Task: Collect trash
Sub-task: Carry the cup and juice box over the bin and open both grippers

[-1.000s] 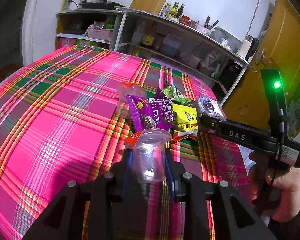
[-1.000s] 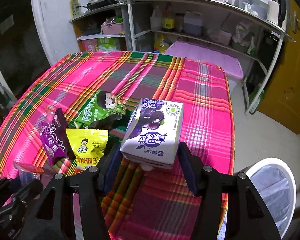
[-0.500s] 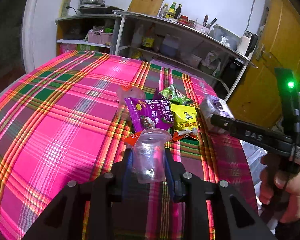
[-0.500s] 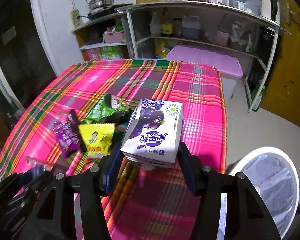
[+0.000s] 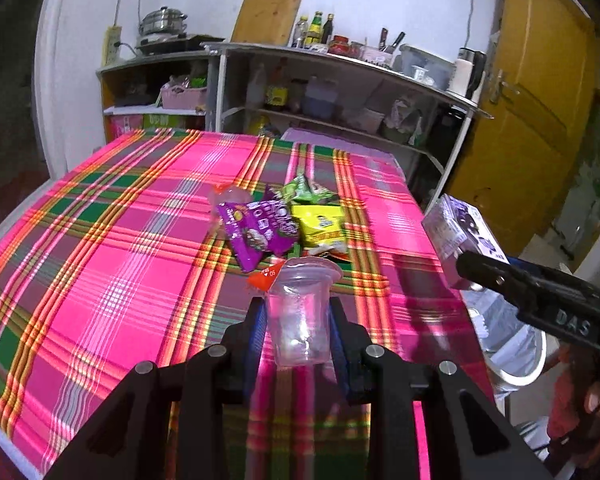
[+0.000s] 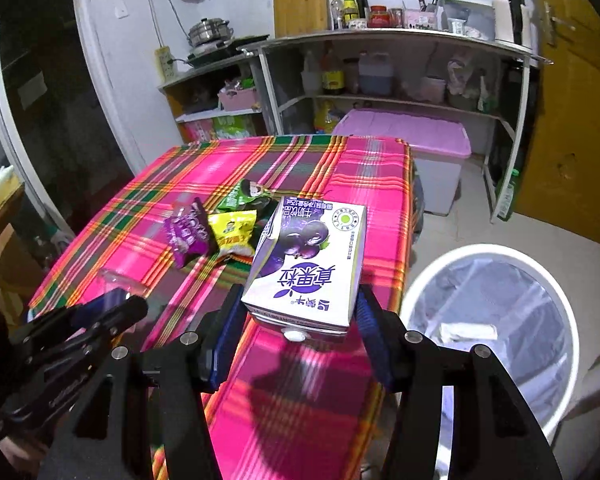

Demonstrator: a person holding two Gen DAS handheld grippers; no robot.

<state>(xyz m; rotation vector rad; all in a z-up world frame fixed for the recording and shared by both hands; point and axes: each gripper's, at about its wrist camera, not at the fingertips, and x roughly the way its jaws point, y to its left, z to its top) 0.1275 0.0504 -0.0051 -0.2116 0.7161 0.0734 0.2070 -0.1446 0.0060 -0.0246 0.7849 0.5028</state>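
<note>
**Two grippers loaded, three wrappers on the table**

Both grippers are carrying trash. The left gripper (image 5: 298, 320) is clamped on a clear plastic cup (image 5: 300, 312), held upright between its blue-padded fingers (image 5: 256, 332) above the near part of the table. A red foil tab (image 5: 265, 278) hangs off the cup's rim on the left side.

The right gripper (image 6: 300, 320) is clamped on a purple and white drink carton (image 6: 306, 264), gripped across its lower end, printed face up. The carton is held over the table's right edge. In the left wrist view the same carton (image 5: 462, 232) sits clear of the tabletop, beyond its right edge.

A white bin (image 6: 556, 280) with a clear liner stands on the floor just right of the table, below and to the right of the carton. A pale flat scrap (image 6: 466, 330) lies inside it.

Remaining on the pink plaid tablecloth (image 5: 120, 248): a purple snack wrapper (image 5: 256, 232), a yellow snack wrapper (image 5: 322, 226) and a green snack wrapper (image 5: 304, 192), grouped touching one another near the table's middle. A second clear cup (image 5: 228, 196) lies just behind the purple wrapper; its exact posture cannot be determined.

Kitchen shelving (image 6: 380, 80) stands against the far wall.
</note>
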